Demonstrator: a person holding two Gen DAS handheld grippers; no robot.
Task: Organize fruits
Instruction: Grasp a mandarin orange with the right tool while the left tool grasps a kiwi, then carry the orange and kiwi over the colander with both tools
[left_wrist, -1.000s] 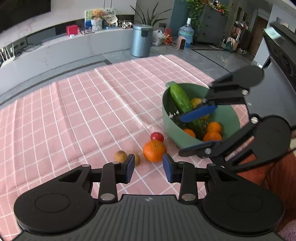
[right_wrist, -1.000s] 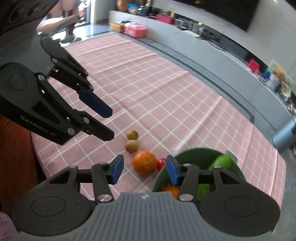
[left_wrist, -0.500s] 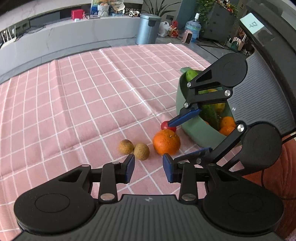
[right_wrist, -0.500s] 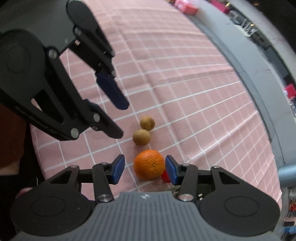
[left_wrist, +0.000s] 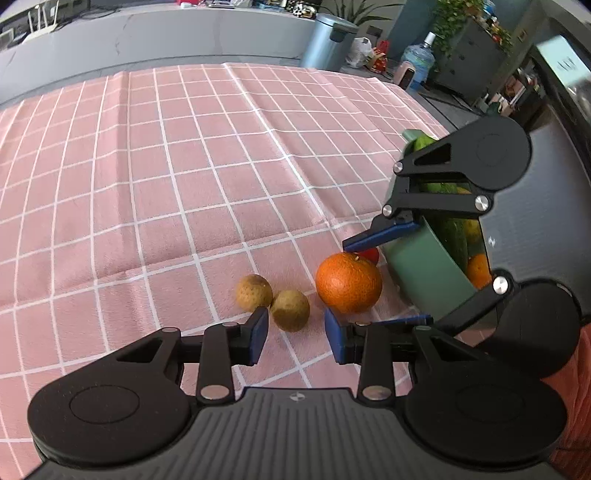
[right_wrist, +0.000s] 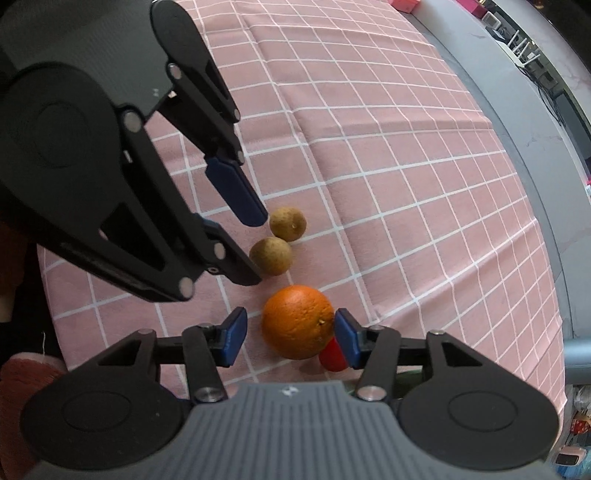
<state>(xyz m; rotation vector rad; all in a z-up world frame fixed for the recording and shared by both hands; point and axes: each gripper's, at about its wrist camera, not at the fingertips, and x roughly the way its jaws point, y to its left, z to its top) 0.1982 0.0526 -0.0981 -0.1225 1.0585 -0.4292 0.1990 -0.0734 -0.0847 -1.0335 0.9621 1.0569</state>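
Observation:
An orange (left_wrist: 348, 282) (right_wrist: 298, 321) lies on the pink checked cloth, with a small red fruit (left_wrist: 370, 254) (right_wrist: 332, 355) behind it and two brown round fruits (left_wrist: 290, 310) (left_wrist: 254, 292) beside it. My left gripper (left_wrist: 295, 336) is open, its jaws on either side of the nearer brown fruit (right_wrist: 270, 255). My right gripper (right_wrist: 288, 336) is open around the orange; its right pad sits at the peel, the left pad apart. A green bowl (left_wrist: 424, 273) holds a cucumber (left_wrist: 448, 229) and small oranges (left_wrist: 478, 269).
The cloth's near edge and a red-brown cushion (left_wrist: 572, 398) lie close to the grippers. A grey bin (left_wrist: 327, 40), a water bottle (left_wrist: 421, 61) and a low grey counter (left_wrist: 147, 40) stand beyond the table.
Both grippers have come lower and closer to the fruits. The right jaws now straddle the orange, and the left jaws now flank the nearer brown fruit.

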